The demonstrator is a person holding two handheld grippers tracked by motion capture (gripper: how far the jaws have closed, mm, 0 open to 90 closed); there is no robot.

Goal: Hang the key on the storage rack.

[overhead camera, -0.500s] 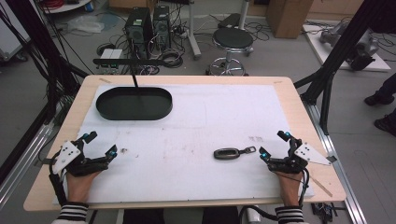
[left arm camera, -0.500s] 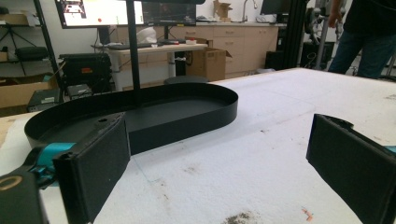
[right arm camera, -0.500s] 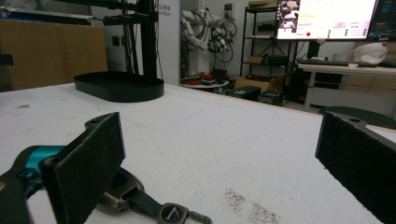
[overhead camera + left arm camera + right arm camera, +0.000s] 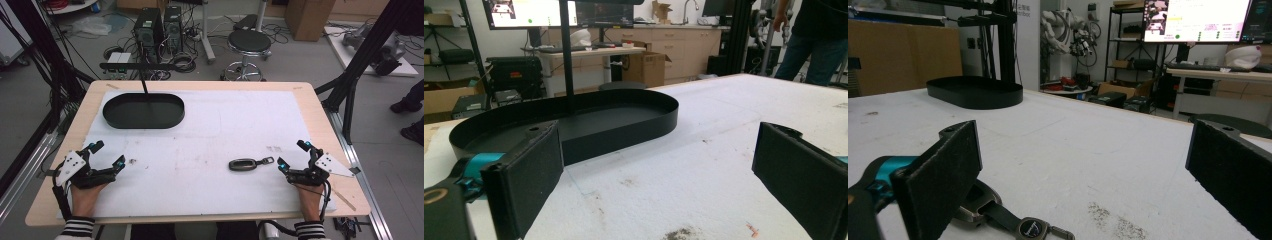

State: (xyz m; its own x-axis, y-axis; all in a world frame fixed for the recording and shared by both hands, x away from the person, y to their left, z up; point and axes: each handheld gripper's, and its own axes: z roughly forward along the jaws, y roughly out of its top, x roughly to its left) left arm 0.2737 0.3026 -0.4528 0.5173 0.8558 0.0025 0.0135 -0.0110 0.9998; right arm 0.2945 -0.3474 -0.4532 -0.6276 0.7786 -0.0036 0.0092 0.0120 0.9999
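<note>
A dark key fob [image 4: 243, 164] with a short strap and ring lies on the white sheet at the front right of the table. My right gripper [image 4: 292, 155] rests just right of it, open, with nothing between the pads. In the right gripper view the fob [image 4: 998, 212] lies low and partly behind the left jaw of that gripper [image 4: 1083, 150]. A black oval tray [image 4: 143, 123] sits at the back left. My left gripper [image 4: 107, 154] rests at the front left, open and empty. Its own view shows its jaws [image 4: 656, 165] facing the tray [image 4: 624, 135].
A thin black pole [image 4: 145, 87] rises behind the tray. The white sheet [image 4: 225, 125] covers most of the wooden table. On the floor beyond stand a stool [image 4: 248, 45] and computer towers [image 4: 160, 27]. Black frame posts [image 4: 350, 80] flank the table. A person [image 4: 819, 40] stands far off.
</note>
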